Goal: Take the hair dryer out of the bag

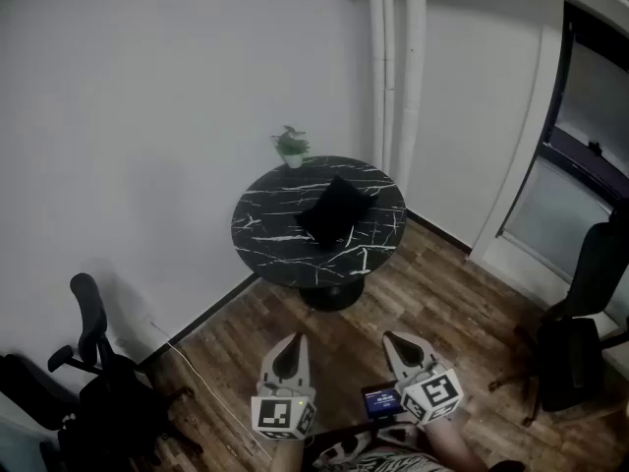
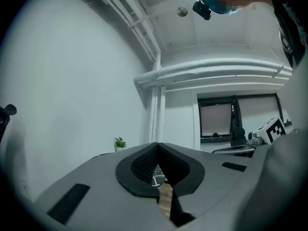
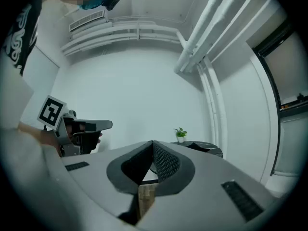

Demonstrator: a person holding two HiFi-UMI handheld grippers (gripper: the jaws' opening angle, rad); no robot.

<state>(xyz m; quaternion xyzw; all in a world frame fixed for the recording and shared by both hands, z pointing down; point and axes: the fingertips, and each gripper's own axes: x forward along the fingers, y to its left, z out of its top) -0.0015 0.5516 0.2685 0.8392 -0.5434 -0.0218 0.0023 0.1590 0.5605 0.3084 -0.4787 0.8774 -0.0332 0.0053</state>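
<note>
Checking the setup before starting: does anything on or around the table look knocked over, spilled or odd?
Nothing stands out. The black bag lies on the round marble table, the potted plant stands upright at its far edge, and no spill shows on the wooden floor. The left gripper and right gripper are shut and empty.

Wood floor [image 1: 324, 337] lies open up to round table [image 1: 257, 234]: straight path in. On tabletop, bag [image 1: 336, 209] sits mid, small plant [image 1: 291, 147] at back rim; bare marble L, R & front. Wall + pipes [image 1: 398, 67] close behind table. Office chair [image 1: 98, 382] far L, dark chair [image 1: 580, 332] far R by window [image 1: 580, 195], both well off path.
</note>
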